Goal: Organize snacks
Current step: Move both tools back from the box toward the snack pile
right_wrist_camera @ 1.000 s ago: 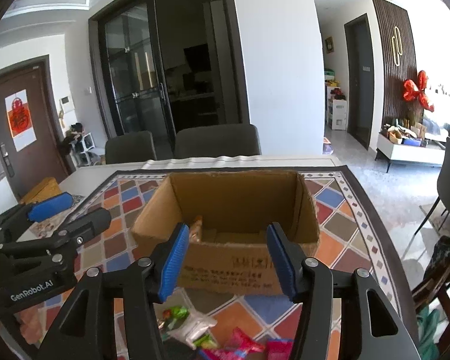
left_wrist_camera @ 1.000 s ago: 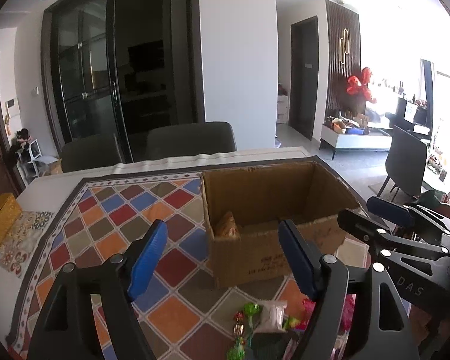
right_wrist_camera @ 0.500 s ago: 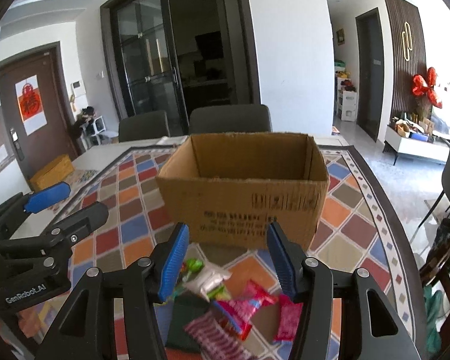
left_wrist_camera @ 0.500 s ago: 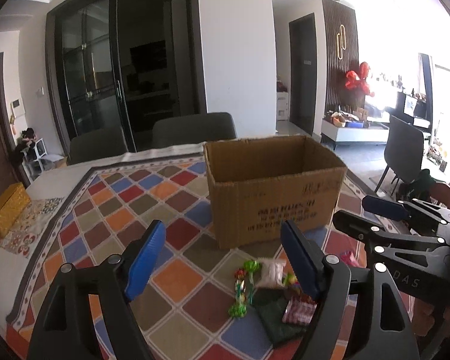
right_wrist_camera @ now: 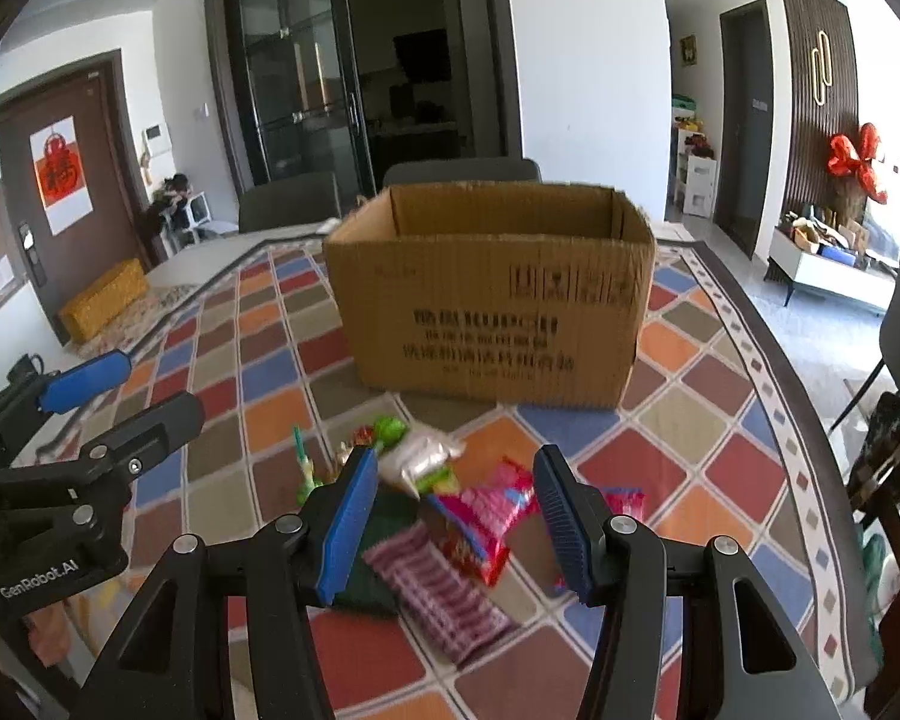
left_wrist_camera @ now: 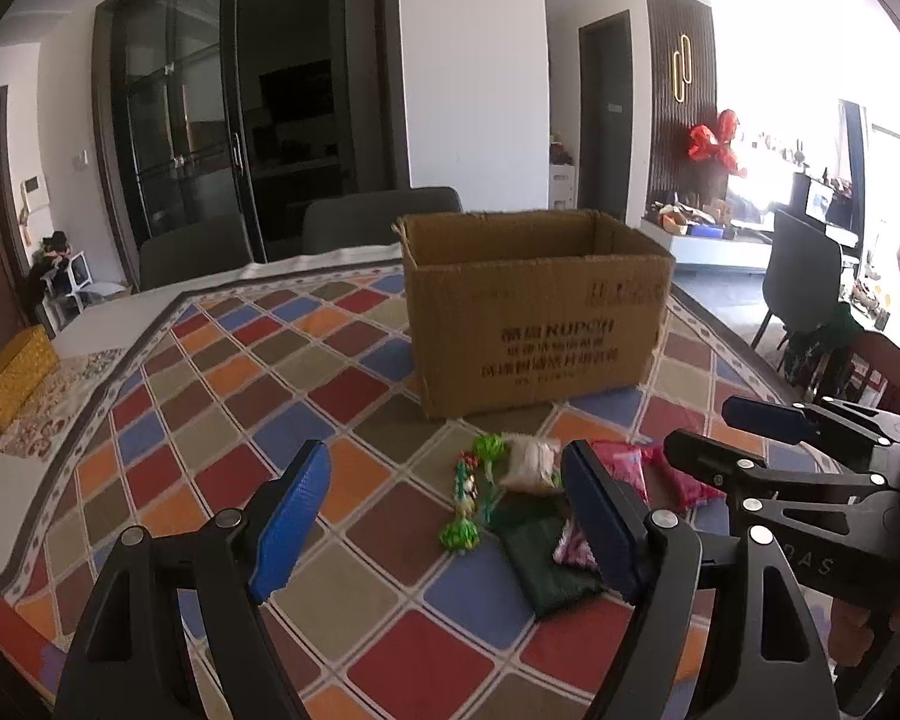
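On the checkered tablecloth (right_wrist_camera: 258,372), just in front of the open cardboard box (right_wrist_camera: 492,306), a small heap of snack packets is lying loose: a pale puffed bag (right_wrist_camera: 420,456), a red-and-pink packet (right_wrist_camera: 486,516), a pink striped wrapper (right_wrist_camera: 438,588), a dark green pouch (left_wrist_camera: 546,558) and some green-ended candy sticks (left_wrist_camera: 468,498). From this low angle the box's floor is hidden, so how much is already packed cannot be told; judging by the heap, most of the sorting is waiting to be done. The right gripper (right_wrist_camera: 450,516) is hanging above the red packets with its blue pads partly apart, gripping nothing. The left gripper (left_wrist_camera: 444,522) is hovering over the candy sticks and green pouch, jaws spread wide and empty, touching none of them
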`<state>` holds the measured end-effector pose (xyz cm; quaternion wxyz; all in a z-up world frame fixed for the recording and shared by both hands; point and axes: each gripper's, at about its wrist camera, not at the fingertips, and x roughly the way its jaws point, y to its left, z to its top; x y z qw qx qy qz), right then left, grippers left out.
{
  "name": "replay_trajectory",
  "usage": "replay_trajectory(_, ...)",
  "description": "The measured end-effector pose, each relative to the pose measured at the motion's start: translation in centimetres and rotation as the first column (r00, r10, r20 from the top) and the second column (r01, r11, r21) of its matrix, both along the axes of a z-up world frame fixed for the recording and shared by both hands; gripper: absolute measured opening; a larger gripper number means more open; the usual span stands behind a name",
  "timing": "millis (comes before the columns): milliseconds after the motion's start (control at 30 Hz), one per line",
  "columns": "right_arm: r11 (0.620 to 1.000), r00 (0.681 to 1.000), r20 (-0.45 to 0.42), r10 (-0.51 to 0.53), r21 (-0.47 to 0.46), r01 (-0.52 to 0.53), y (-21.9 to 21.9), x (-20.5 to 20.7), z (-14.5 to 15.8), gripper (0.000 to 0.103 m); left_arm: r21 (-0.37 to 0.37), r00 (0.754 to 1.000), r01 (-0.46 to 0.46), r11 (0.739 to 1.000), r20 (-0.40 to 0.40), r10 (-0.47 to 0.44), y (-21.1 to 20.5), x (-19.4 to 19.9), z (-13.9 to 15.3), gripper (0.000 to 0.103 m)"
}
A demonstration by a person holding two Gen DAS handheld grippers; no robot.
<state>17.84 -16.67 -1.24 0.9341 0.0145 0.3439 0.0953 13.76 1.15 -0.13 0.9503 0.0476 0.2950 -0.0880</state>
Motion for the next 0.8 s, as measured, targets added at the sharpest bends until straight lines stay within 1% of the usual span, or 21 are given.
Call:
replay_trajectory(167,1.000,0.999,-0.032,0.016,-0.012,-0.016,0.2,-1.1,-1.6,0.055,0.013,1.000,0.006,1.000,-0.018,-0.005,0.1,-1.2,-1.8,0.079)
replay_trajectory(300,0.999,0.999,-0.048,0.022,-0.028,-0.024,0.6,-1.5,-2.6,0.055,0.013,0.999,0.001,1.000,-0.044,0.000,0.4,-1.3,-3.0,0.079)
replay_trajectory(467,0.998,0.998,-0.060,0.036,-0.050,-0.039,1.1,-1.5,-3.9,0.055,0.028,0.998,-0.001,1.000,-0.068,0.003,0.3,-0.6,-4.7,0.078)
replay_trajectory(567,0.997,0.997,-0.074,0.034,-0.065,-0.038,1.2,-1.1,-4.7,0.055,0.017,0.995,0.001,1.000,-0.095,0.000,0.3,0.0,-5.7,0.076)
replay_trajectory(733,0.997,0.994,-0.109,0.016,-0.073,-0.024,0.8,-0.2,-6.2,0.055,0.022,0.992,0.005,1.000,-0.125,-0.003,0.1,1.2,-7.0,0.071)
replay_trajectory(800,0.997,0.993,-0.119,0.012,-0.076,-0.021,0.6,0.2,-6.7,0.055,0.022,0.991,0.008,1.000,-0.134,-0.005,0.1,1.8,-7.3,0.071)
